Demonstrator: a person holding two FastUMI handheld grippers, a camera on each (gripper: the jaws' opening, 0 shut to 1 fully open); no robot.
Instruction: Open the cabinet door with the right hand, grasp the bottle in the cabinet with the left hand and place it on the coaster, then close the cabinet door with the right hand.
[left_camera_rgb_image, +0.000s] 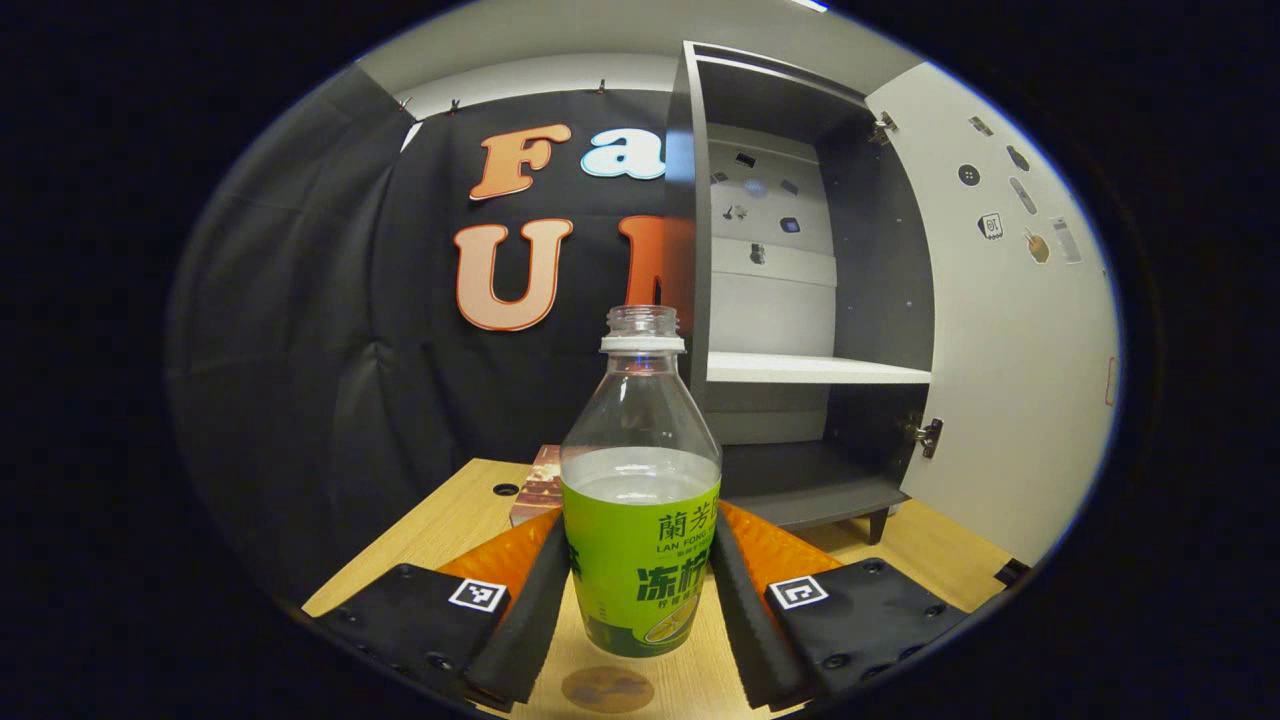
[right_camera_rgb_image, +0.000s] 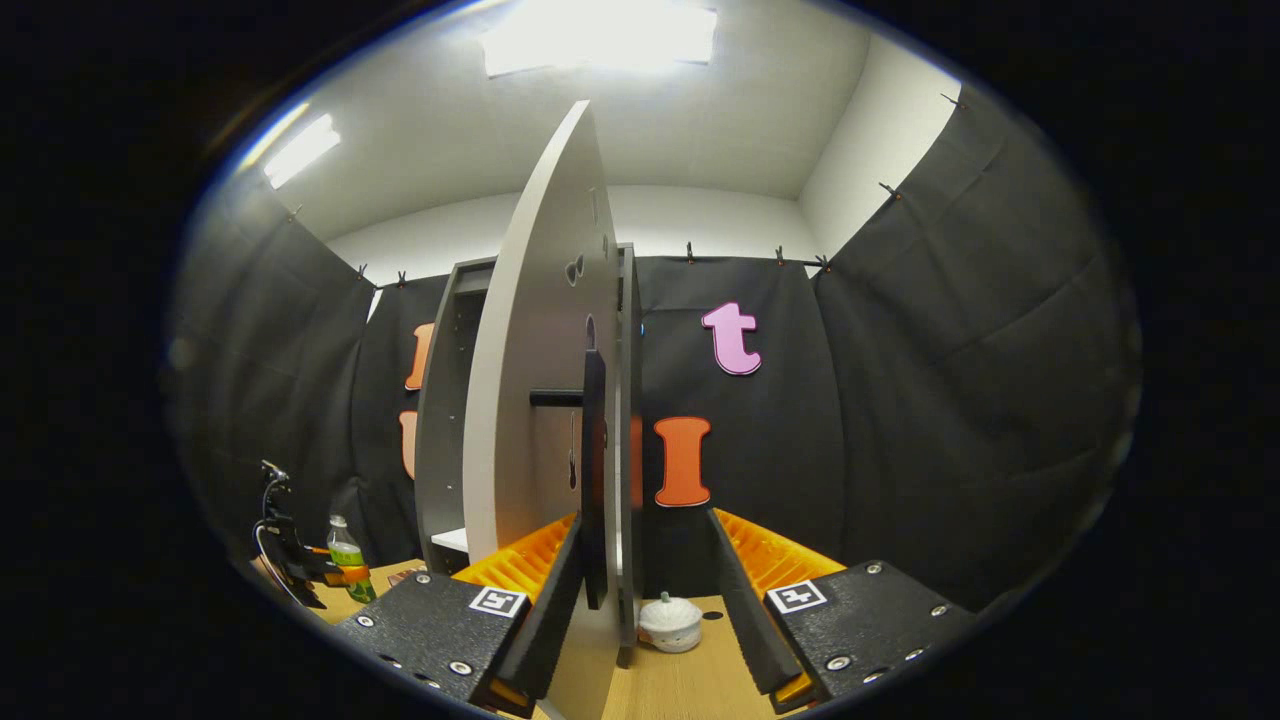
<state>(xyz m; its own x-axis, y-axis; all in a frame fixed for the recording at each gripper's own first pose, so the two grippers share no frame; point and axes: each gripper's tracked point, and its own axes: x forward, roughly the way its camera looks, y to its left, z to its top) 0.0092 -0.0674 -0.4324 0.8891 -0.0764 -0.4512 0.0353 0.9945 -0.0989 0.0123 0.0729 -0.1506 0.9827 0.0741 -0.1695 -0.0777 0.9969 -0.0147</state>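
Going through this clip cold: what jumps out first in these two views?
The bottle with the green label, uncapped and partly full, stands out, clamped in the left gripper just above the table. Behind it the cabinet gapes open. In the right gripper view, the cabinet door stands edge-on, its handle between the open fingers of the right gripper.
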